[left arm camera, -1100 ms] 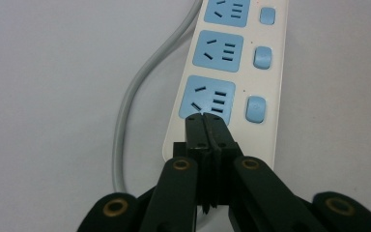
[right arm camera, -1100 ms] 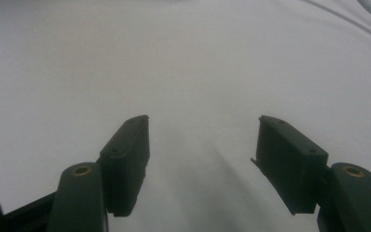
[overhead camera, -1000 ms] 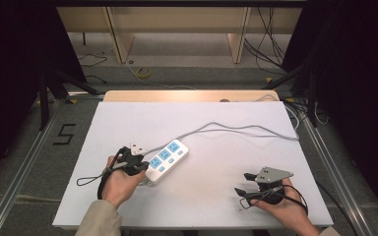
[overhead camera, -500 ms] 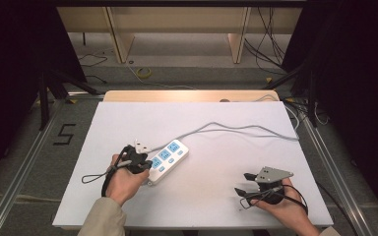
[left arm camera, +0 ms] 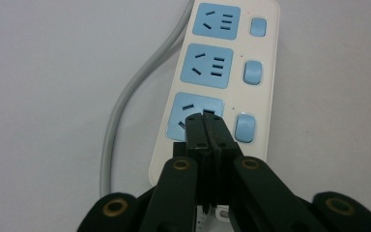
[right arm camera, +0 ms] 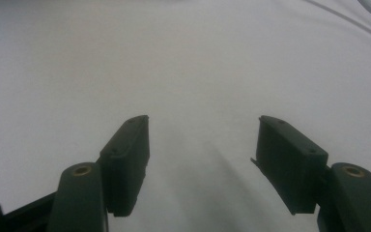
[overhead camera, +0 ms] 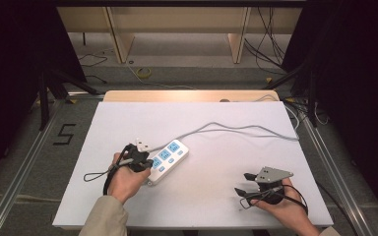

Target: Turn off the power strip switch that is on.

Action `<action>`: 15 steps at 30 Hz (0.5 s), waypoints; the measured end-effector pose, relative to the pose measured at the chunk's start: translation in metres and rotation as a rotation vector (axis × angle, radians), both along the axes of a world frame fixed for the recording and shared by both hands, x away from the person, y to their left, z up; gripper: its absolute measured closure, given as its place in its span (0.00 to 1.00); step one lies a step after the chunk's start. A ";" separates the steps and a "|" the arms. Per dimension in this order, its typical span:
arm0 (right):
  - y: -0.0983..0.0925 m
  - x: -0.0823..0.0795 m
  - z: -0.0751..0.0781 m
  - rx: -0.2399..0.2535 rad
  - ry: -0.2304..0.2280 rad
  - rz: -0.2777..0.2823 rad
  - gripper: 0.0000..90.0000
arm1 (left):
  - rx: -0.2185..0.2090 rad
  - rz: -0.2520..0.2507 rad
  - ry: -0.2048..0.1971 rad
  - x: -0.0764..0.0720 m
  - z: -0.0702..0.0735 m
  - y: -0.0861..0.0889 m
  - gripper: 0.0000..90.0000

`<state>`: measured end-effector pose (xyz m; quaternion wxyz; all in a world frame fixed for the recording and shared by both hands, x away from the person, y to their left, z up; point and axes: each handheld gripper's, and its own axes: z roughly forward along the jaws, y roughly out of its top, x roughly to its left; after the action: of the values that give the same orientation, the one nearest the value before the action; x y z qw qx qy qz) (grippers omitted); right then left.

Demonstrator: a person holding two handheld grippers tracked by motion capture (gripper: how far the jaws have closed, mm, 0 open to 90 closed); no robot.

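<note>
**Inspector:** High view first. What is recorded?

**Assistant:** The left gripper [overhead camera: 145, 162] is seen at the near end of a white power strip [overhead camera: 170, 155], which lies on the white table [overhead camera: 216, 196]. A white plug [overhead camera: 142, 145] rests just beyond the gripper's tip, beside the strip. The strip's grey cable [overhead camera: 236, 129] is run away from the gripper toward the far right edge. The right gripper [overhead camera: 244, 184] is held low over bare table, well apart from the strip. A "5" [overhead camera: 65, 133] is marked on the floor to the left; no brand can be read.

**Inspector:** Left gripper view?

**Assistant:** The jaws are seen pressed together with nothing between them, their tips [left arm camera: 206, 126] set over the nearest blue socket [left arm camera: 194, 117]. Whether the socket face is touched cannot be told. A blue switch [left arm camera: 245, 128] sits just right of the tips, and two further sockets lie ahead. No lettering is legible on the strip.

**Inspector:** Right gripper view?

**Assistant:** The jaws [right arm camera: 203, 159] are spread wide and nothing is held; plain tabletop is seen ahead.

**Inspector:** Step in hand?

**Assistant:** It is judged that the nearest socket or its switch is being addressed with the closed tips. A small sideways correction toward the switch, then a firm downward press, would be called for next; the strip may need to be steadied.
</note>
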<state>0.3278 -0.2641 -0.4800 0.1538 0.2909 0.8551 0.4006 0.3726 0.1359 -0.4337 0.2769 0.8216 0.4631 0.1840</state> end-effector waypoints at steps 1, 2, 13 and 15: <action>0.000 0.000 0.000 0.000 -0.001 0.000 0.42 | 0.000 -0.001 0.002 0.000 0.000 -0.001 0.99; 0.000 0.000 0.000 0.000 -0.001 0.000 0.42 | 0.000 -0.003 0.003 0.001 0.000 -0.001 0.99; 0.000 0.000 0.000 0.000 -0.001 0.001 0.42 | 0.003 -0.008 0.007 0.003 0.000 -0.005 0.99; 0.000 0.000 0.000 -0.001 -0.002 0.000 0.41 | 0.000 -0.006 0.005 0.003 0.000 -0.006 0.99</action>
<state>0.3277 -0.2641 -0.4800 0.1548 0.2902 0.8552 0.4006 0.3760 0.1302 -0.4341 0.2762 0.8235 0.4612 0.1813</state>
